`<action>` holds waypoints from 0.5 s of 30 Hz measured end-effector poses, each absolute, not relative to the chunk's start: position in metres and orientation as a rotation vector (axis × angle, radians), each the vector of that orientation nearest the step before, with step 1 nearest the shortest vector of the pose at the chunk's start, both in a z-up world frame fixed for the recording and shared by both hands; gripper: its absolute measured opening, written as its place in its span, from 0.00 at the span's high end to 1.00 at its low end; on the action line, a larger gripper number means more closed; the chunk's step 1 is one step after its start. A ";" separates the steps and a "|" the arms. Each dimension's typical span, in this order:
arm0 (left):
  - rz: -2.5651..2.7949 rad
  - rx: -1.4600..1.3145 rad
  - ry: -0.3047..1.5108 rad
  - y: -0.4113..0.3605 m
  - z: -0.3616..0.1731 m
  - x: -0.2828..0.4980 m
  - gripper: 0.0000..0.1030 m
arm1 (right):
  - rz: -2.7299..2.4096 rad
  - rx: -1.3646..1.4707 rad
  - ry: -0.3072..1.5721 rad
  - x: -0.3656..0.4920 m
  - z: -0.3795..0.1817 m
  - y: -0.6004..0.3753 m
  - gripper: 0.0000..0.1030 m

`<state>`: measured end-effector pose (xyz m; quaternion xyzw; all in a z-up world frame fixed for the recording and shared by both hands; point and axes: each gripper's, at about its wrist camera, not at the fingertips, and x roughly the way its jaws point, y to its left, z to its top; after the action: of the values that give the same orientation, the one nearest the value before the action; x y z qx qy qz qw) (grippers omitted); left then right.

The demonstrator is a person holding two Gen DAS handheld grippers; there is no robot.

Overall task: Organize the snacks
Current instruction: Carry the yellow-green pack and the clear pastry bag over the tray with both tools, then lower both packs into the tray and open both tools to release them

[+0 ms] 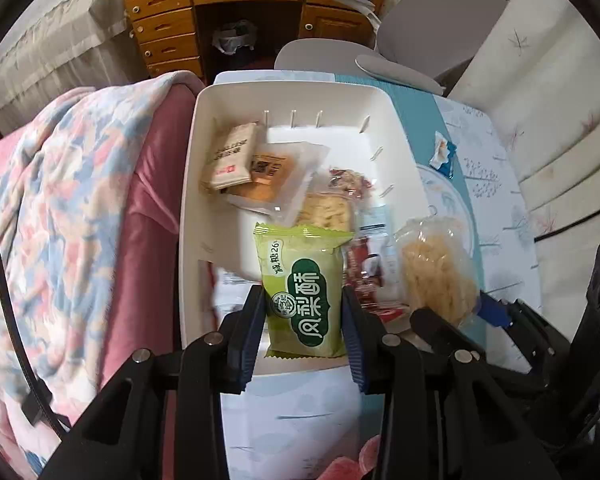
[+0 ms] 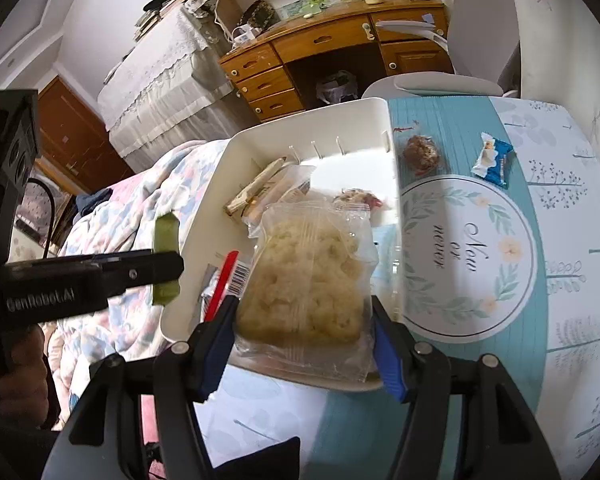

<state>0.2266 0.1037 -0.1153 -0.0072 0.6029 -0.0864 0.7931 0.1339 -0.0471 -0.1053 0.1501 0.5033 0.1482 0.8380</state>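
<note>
On the left lies a bed with a flowery blanket (image 1: 60, 184). Next to it a white bin (image 1: 192, 184) sits on the tabletop (image 2: 572, 240). The left gripper (image 1: 304, 316) has its jaws closed on a green snack pack (image 1: 304, 292), which sits right between the blue pads and hangs over the near end of the bin. Inside the bin lie a tan snack pack (image 1: 230, 156) and an orange snack pack (image 1: 276, 176). The right gripper (image 2: 304, 336) has its jaws closed on a clear bag of pale crispy snack (image 2: 304, 288), held between its pads above the bin. Further right, on the tabletop, a round brown snack (image 2: 421, 153) sits just beside the bin, and a blue and white candy (image 2: 494, 160) lies near it.
</note>
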 end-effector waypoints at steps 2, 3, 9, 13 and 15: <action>-0.194 0.003 1.291 0.113 -0.118 0.229 0.65 | 0.299 0.328 1.061 0.136 -0.107 -0.039 0.39; -0.196 0.007 1.290 0.116 -0.119 0.230 0.65 | 0.291 0.336 1.057 0.137 -0.107 -0.035 0.39; -0.229 0.029 1.259 0.133 -0.123 0.239 0.65 | 0.244 0.382 1.048 0.144 -0.114 -0.021 0.39; -0.221 0.044 1.259 0.141 -0.127 0.244 0.42 | 0.219 0.418 1.070 0.150 -0.123 -0.016 0.38; -0.227 0.046 1.264 0.144 -0.127 0.244 0.41 | 0.210 0.436 1.078 0.151 -0.126 -0.016 0.37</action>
<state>0.2445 0.1443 -0.1274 0.0216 0.5895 -0.1057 0.8005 0.1511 -0.0160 -0.1259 0.2055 0.5081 0.0989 0.8305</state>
